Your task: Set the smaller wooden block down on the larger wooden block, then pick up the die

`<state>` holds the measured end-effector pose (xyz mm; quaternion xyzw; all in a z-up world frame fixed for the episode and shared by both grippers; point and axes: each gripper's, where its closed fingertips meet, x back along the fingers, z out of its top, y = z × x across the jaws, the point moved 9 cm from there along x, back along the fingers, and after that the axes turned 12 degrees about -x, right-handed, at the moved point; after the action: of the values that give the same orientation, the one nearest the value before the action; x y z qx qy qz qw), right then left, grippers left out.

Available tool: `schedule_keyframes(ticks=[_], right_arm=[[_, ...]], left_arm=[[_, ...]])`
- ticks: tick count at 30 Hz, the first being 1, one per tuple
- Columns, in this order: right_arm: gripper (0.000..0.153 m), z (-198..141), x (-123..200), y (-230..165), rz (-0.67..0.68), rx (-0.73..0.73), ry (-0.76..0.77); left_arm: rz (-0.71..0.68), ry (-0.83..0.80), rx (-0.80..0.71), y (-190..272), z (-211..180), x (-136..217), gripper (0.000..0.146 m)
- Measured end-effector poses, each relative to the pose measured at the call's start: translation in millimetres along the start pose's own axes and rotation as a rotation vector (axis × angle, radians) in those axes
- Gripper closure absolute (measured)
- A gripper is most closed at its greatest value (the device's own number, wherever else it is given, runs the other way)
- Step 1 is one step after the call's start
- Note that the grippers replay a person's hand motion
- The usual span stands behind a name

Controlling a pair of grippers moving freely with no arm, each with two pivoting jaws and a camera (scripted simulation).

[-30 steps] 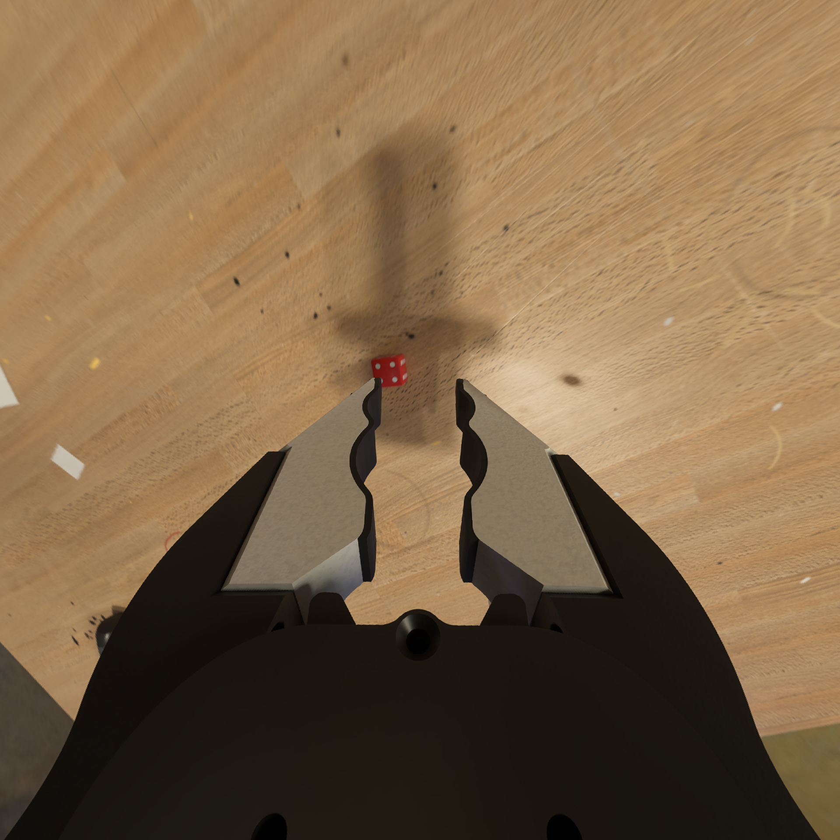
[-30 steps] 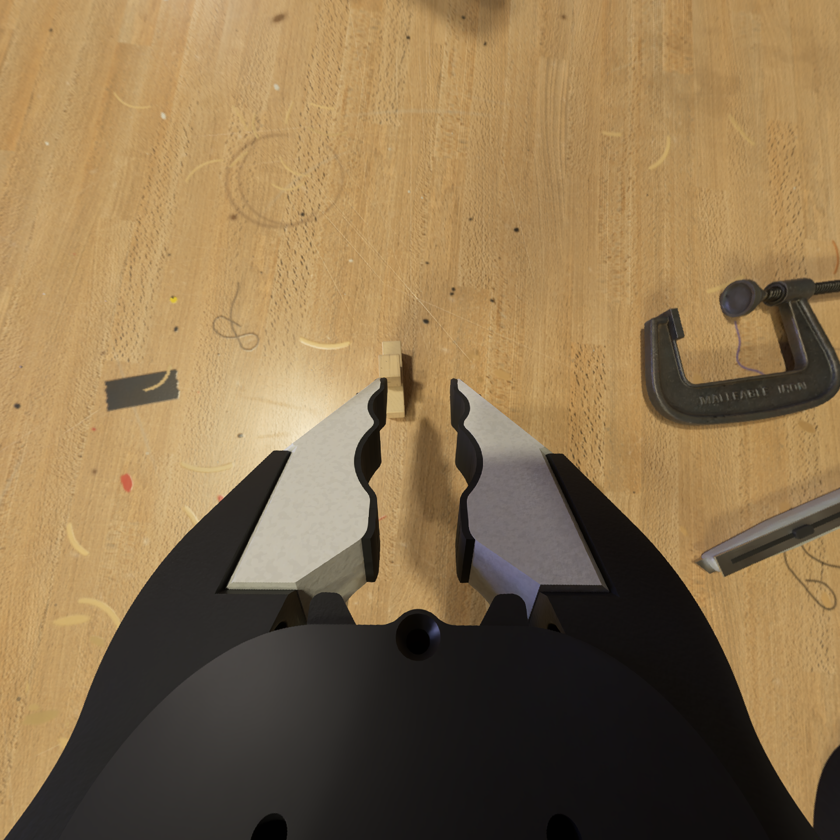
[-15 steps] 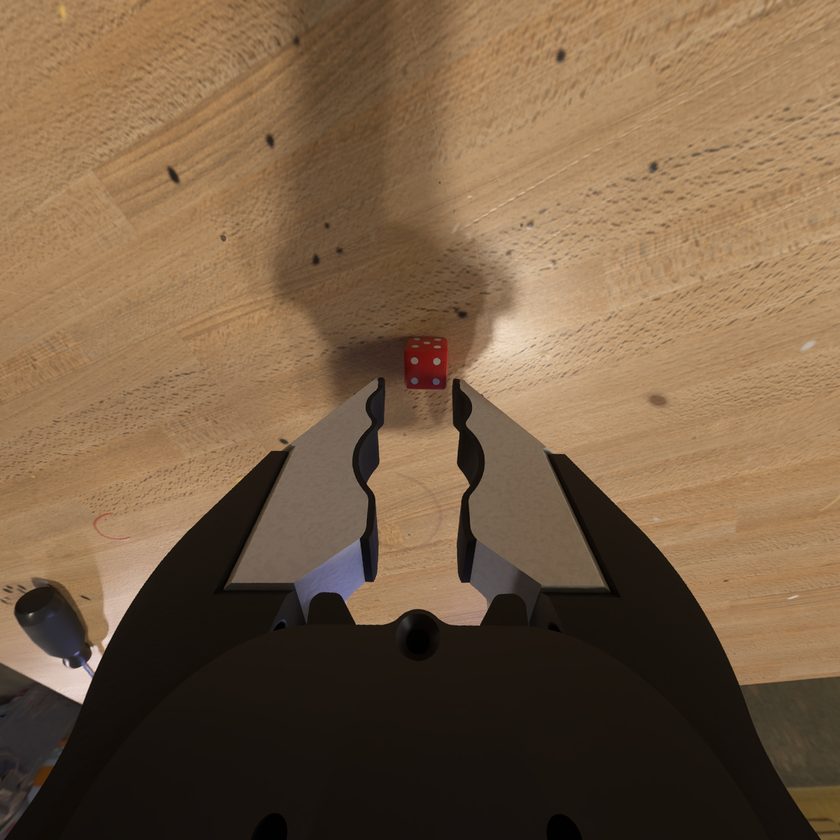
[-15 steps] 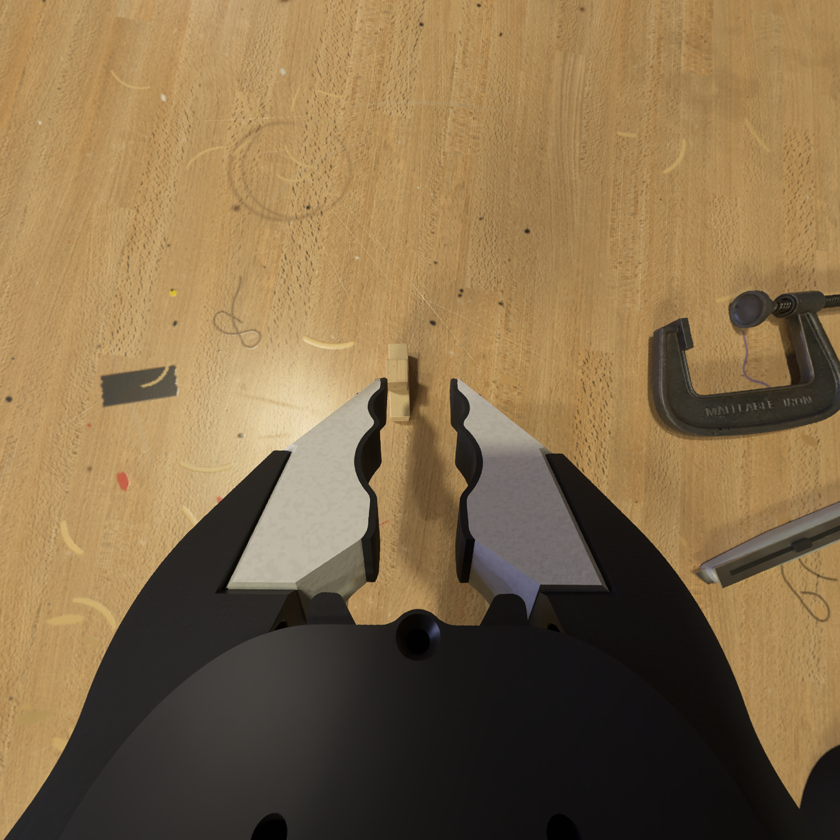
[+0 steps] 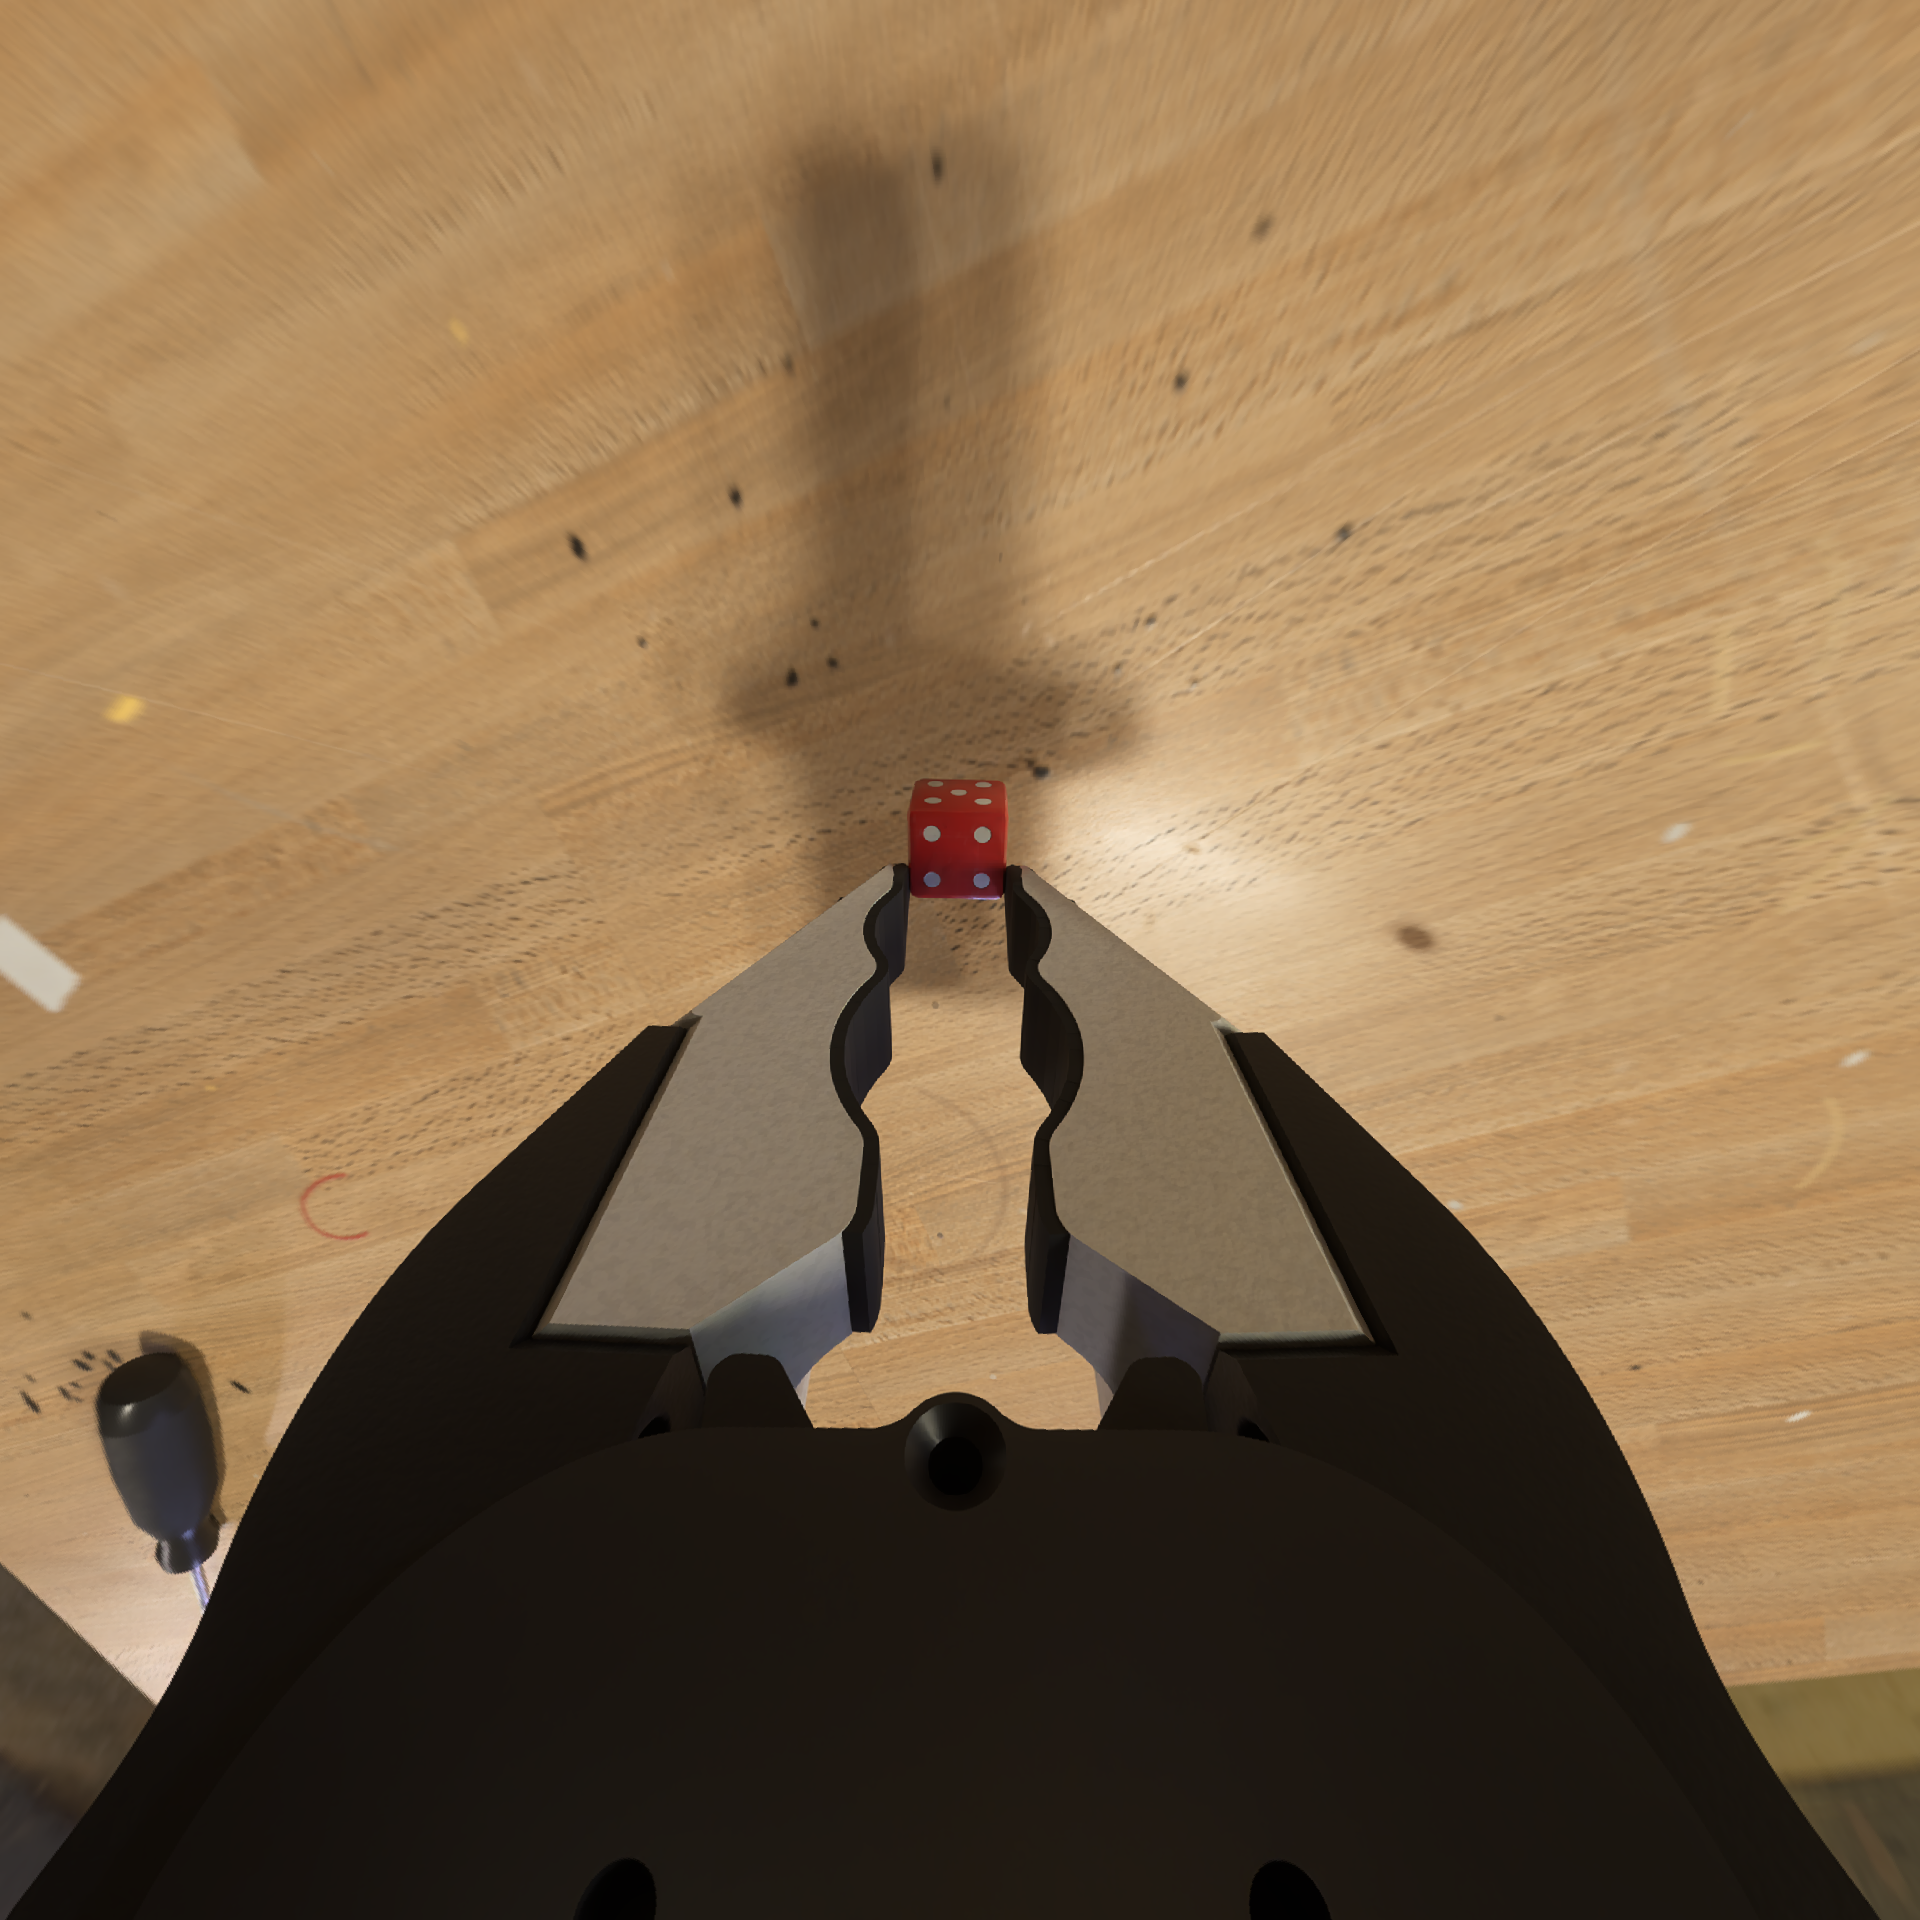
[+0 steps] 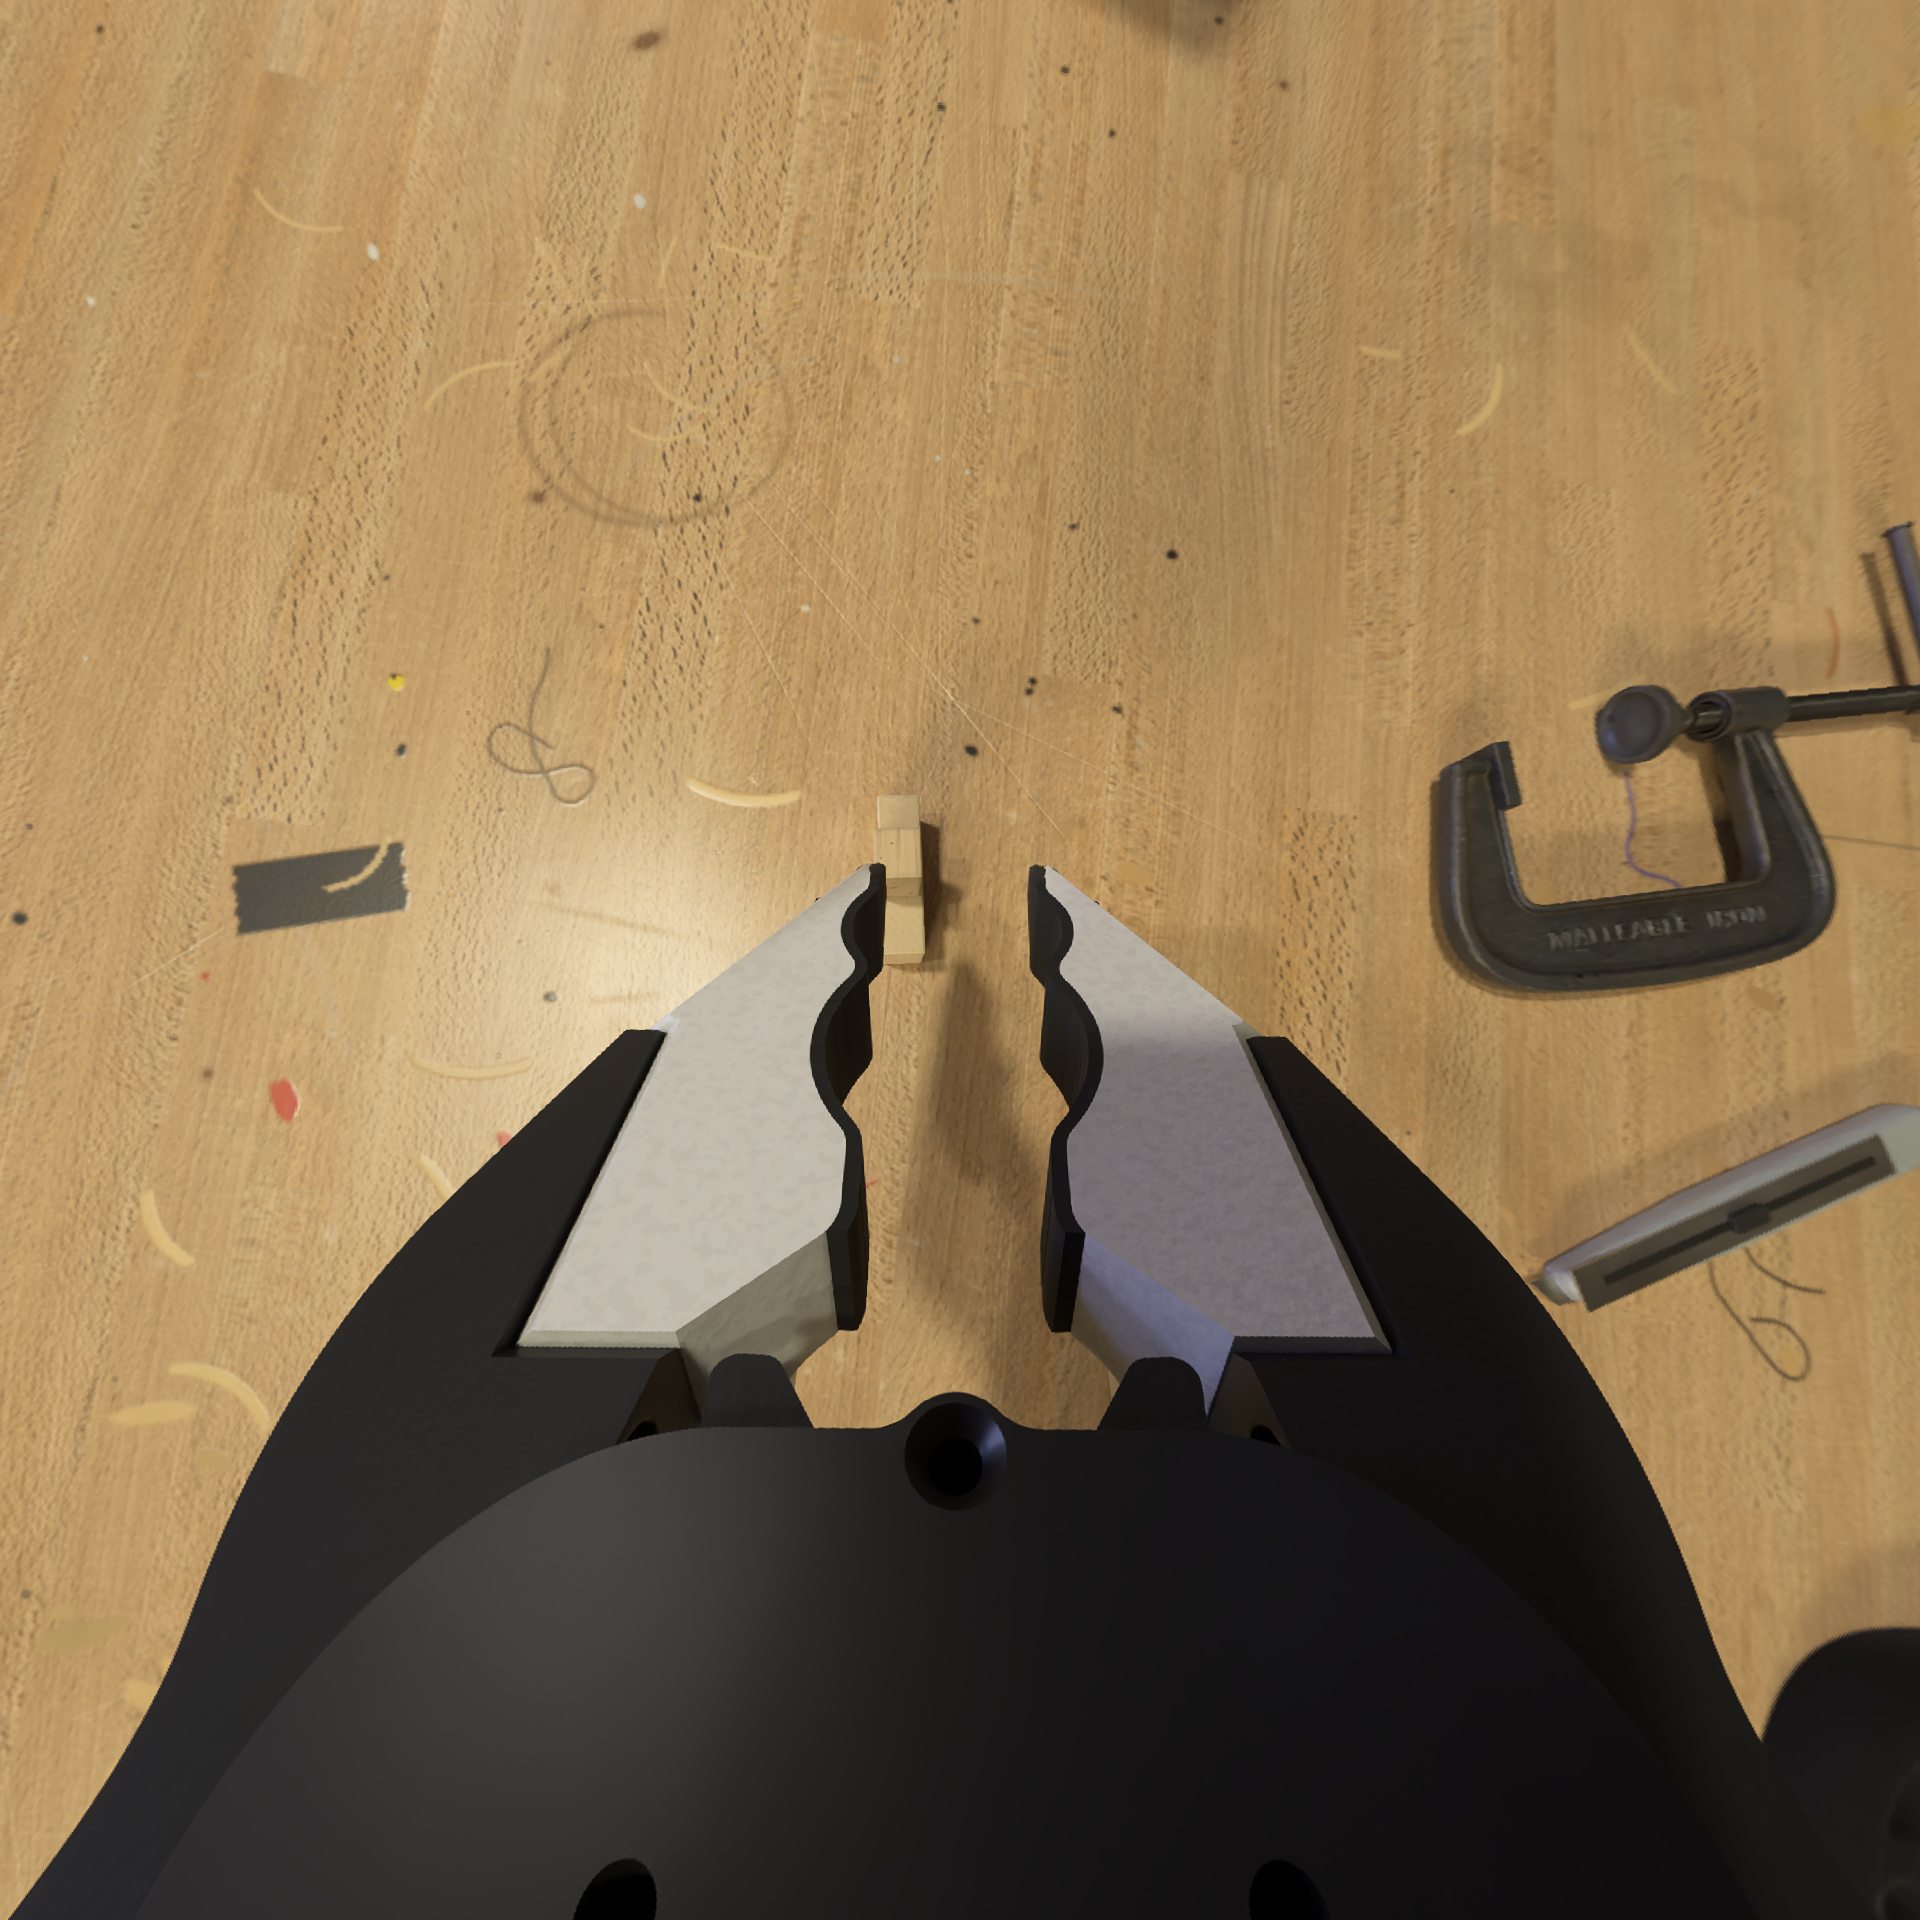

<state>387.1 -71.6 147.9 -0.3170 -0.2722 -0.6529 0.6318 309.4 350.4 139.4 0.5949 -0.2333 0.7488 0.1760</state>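
Observation:
The red die (image 5: pixel 957 836) with white pips sits between my left gripper's (image 5: pixel 956 881) fingertips. The jaws are shut on its two sides, and it hangs just above the wooden table (image 5: pixel 1455 520), with a shadow under it. In the right wrist view the two pale wooden blocks (image 6: pixel 902 883) stand as one small stack, the smaller one (image 6: pixel 897 826) on the larger one (image 6: pixel 906 930). The stack is just beside my right gripper's left fingertip (image 6: pixel 868 904), which hides part of it. My right gripper (image 6: pixel 956 883) is open and empty above the table.
A dark C-clamp (image 6: pixel 1631 862), a grey utility knife (image 6: pixel 1745 1216) and nails (image 6: pixel 1901 592) lie to the right of my right gripper, and a strip of black tape (image 6: pixel 317 883) to its left. A black screwdriver handle (image 5: pixel 156 1444) lies at the lower left, near the table's front edge (image 5: pixel 1766 1683).
My left gripper moved forward around the die, closed on it and has begun to rise with it. My right gripper stayed open and drifted slightly right of the stacked blocks.

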Motion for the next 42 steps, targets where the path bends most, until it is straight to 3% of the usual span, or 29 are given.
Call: schedule_keyframes(ticks=[8,14,21,27,42], right_arm=[[0.126,14,34,-8,-0.056,0.039,0.094],[0.126,33,65,-23,-0.100,0.102,0.222],[0.125,50,95,-41,-0.134,0.176,0.359],[0.125,48,111,-43,-0.161,0.181,0.400],[0.124,43,121,-38,-0.181,0.164,0.424]], left_arm=[[0.094,0.328,-0.072,31,30,98,0.128],[0.028,0.573,-0.240,89,79,141,0.128],[-0.155,0.756,-0.417,148,151,145,0.128],[-0.237,0.863,-0.465,172,193,139,0.128],[-0.373,1.014,-0.464,185,207,121,0.128]])
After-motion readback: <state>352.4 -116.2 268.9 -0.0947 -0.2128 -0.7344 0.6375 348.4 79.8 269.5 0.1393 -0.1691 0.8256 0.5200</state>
